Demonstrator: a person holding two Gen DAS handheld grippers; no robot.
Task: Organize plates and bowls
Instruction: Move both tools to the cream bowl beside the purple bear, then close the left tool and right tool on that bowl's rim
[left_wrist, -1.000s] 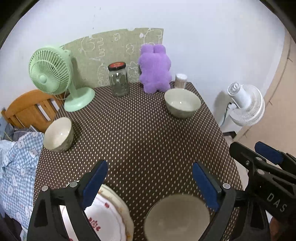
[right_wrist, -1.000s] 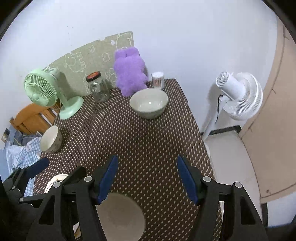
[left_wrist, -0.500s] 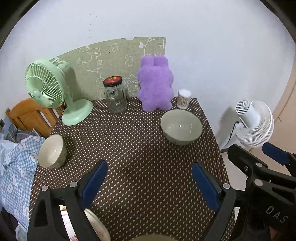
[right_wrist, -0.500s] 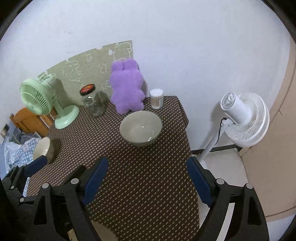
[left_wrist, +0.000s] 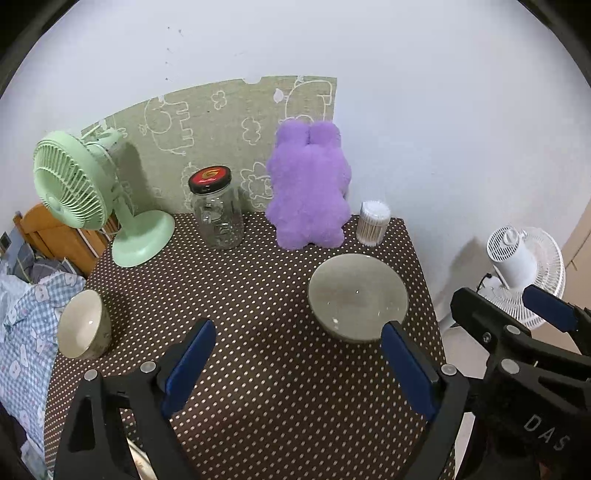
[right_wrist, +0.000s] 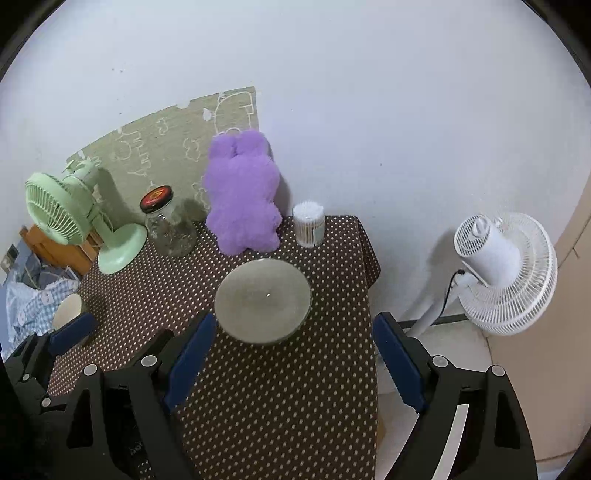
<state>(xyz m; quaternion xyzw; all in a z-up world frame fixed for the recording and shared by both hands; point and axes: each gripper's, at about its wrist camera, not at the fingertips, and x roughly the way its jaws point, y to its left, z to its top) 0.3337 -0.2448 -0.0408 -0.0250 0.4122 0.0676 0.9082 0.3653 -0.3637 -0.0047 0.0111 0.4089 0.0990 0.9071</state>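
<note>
A wide grey-green bowl (left_wrist: 357, 295) sits on the dotted brown tablecloth (left_wrist: 258, 295) at the right back; it also shows in the right wrist view (right_wrist: 263, 299). A small beige bowl (left_wrist: 83, 325) lies tilted at the table's left edge, partly seen in the right wrist view (right_wrist: 68, 312). My left gripper (left_wrist: 295, 365) is open and empty above the table's front. My right gripper (right_wrist: 291, 354) is open and empty, just in front of the wide bowl. A plate's rim (left_wrist: 138, 452) peeks out at the bottom left.
A green desk fan (left_wrist: 88, 199), a glass jar with a black lid (left_wrist: 218, 210), a purple plush toy (left_wrist: 308, 188) and a cotton-swab tub (left_wrist: 373, 223) line the back. A white floor fan (right_wrist: 506, 273) stands right of the table. A wooden chair (left_wrist: 55, 236) and checked cloth (left_wrist: 26, 314) are at the left.
Both grippers have risen and tilted up toward the back of the table. The near grey bowl and the plates have dropped out of view below. The right gripper's jaws have spread wider.
</note>
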